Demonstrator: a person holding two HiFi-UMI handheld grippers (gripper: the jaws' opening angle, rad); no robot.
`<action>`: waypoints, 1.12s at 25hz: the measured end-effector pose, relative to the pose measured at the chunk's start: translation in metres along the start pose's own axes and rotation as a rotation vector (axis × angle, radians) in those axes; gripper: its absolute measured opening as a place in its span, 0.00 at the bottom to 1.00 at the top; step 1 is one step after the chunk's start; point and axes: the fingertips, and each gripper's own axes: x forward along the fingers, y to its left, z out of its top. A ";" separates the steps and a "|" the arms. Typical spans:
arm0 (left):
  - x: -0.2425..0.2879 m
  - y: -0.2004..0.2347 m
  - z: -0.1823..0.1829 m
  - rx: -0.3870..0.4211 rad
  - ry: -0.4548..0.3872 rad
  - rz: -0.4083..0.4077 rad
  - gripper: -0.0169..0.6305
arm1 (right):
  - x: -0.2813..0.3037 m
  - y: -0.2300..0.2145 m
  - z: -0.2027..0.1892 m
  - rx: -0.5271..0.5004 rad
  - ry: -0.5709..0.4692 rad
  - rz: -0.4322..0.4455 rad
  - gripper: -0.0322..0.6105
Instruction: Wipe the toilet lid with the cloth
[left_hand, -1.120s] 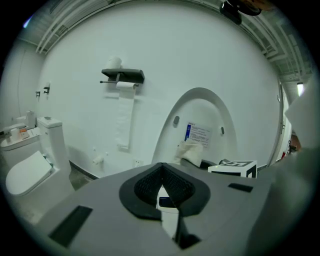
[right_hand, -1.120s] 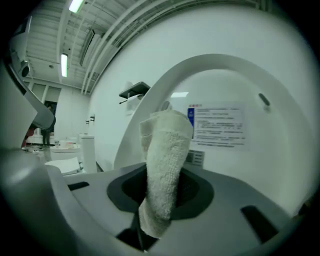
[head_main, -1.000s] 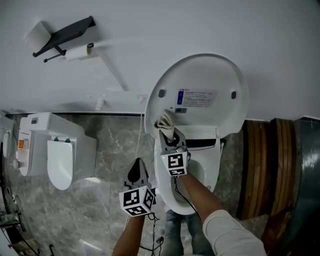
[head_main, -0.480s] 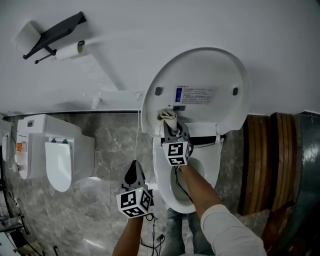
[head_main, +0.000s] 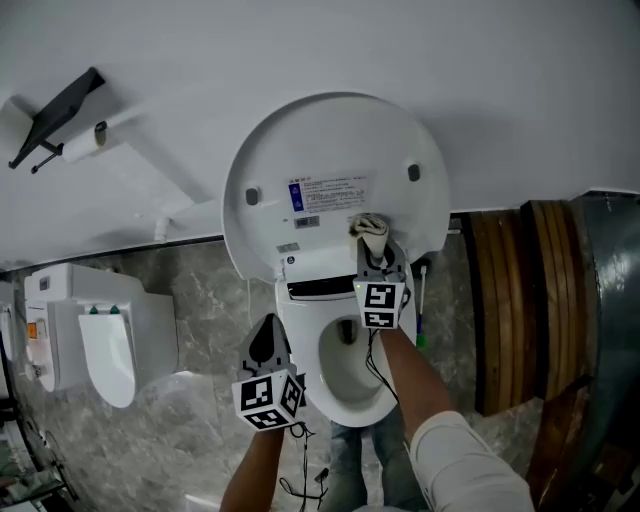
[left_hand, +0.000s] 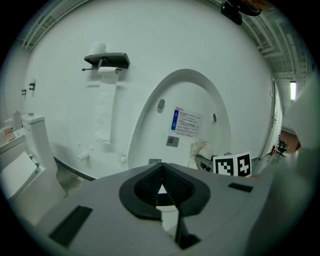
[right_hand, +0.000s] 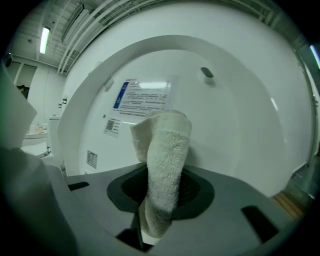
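Note:
The white toilet lid (head_main: 330, 160) stands raised against the wall, its underside with a printed label (head_main: 328, 190) facing me. My right gripper (head_main: 374, 252) is shut on a folded white cloth (head_main: 371, 229), whose tip presses on the lid's lower right part. In the right gripper view the cloth (right_hand: 164, 165) sticks up between the jaws in front of the lid (right_hand: 230, 130). My left gripper (head_main: 268, 345) is shut and holds nothing, hanging to the left of the bowl (head_main: 345, 395). The left gripper view shows the lid (left_hand: 150, 130) and the cloth (left_hand: 200, 152) ahead.
A toilet-paper holder (head_main: 60, 120) hangs on the wall at upper left. A second white fixture (head_main: 95, 320) stands at the left on the marble floor (head_main: 200, 290). Dark wooden panels (head_main: 520, 300) rise close to the right of the toilet.
My right gripper has slid the cloth along the lid's lower edge from its left side to its right side. The left gripper has shifted a little beside the bowl.

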 end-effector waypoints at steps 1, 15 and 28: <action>0.000 0.000 0.000 0.002 0.002 -0.006 0.05 | -0.003 -0.010 -0.003 0.022 0.007 -0.037 0.20; 0.028 0.001 0.017 0.027 -0.078 -0.032 0.05 | -0.014 -0.052 -0.035 0.234 0.056 -0.179 0.20; 0.156 -0.048 0.206 0.305 -0.304 -0.421 0.45 | -0.145 -0.049 0.007 0.614 0.053 0.154 0.20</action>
